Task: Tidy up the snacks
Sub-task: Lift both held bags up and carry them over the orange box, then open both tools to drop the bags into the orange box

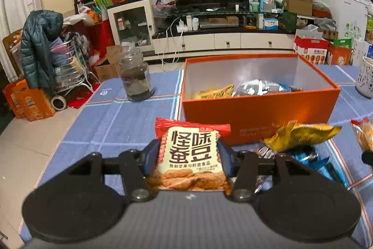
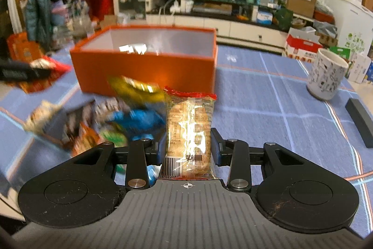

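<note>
While both grippers tilt down toward the blue checked cloth (image 1: pixel 130 113), each has a snack clamped between its fingers. The left gripper (image 1: pixel 189 155) points at the near wall of the orange box (image 1: pixel 256 113), its blue pads pressed on the two side edges of a red and cream packet (image 1: pixel 190 153), which stands upright with its printed face toward the camera and its crimped red top edge above the fingertips. In the right wrist view, the right gripper (image 2: pixel 188 144) is closed on a clear wrapper (image 2: pixel 189 130) with a red top seal, held upright with its barcode end nearest the camera; the pale snack inside shows through. The box stands open on the cloth ahead of both grippers, and a yellow pack (image 1: pixel 216 91) and a silver pack (image 1: pixel 258 86) lie inside it. A loose pile of snacks (image 2: pixel 121 113), blurred in the right view, lies on the cloth between the box and the grippers. A dark jar (image 1: pixel 136 76) stands left of the box, and a patterned mug (image 2: pixel 326 74) stands well off to its right.
</note>
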`<state>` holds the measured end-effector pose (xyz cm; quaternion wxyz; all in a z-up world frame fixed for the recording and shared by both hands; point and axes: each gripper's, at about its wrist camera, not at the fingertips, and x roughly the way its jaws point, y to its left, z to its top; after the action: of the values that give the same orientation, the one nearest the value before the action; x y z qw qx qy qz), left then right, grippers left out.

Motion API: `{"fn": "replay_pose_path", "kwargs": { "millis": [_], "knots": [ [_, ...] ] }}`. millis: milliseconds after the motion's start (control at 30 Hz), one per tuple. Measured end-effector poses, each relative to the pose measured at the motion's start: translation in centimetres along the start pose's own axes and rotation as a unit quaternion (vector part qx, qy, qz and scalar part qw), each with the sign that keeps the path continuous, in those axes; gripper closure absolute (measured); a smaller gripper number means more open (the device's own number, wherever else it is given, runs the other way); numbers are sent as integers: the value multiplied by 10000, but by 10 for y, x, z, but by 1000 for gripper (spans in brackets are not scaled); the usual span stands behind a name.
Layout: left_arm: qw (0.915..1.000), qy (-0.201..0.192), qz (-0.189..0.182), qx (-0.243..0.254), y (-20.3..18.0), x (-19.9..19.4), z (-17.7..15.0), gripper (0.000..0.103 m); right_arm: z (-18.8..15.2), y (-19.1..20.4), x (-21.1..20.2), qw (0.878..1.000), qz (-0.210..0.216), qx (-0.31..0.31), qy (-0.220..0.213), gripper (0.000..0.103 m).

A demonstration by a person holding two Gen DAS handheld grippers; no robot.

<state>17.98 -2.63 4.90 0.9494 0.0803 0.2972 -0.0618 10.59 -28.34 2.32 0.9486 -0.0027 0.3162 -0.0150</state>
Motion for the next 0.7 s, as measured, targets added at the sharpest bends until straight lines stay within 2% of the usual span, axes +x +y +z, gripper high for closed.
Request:
{"fn": "replay_pose_path", "kwargs": {
  "millis": [167, 467, 700],
  "knots": [
    [9999, -88, 70, -129, -6, -1, 9, 51, 30, 11, -10, 9992, -15, 98, -397, 83],
    [9994, -175, 234, -209, -2, -2, 14, 51, 63, 29, 3, 9985, -61, 40, -550, 83],
    [9993, -308, 162, -162, -5, 6, 42, 51, 86, 33, 20, 9979, -18, -25, -653, 83]
  ]
}}
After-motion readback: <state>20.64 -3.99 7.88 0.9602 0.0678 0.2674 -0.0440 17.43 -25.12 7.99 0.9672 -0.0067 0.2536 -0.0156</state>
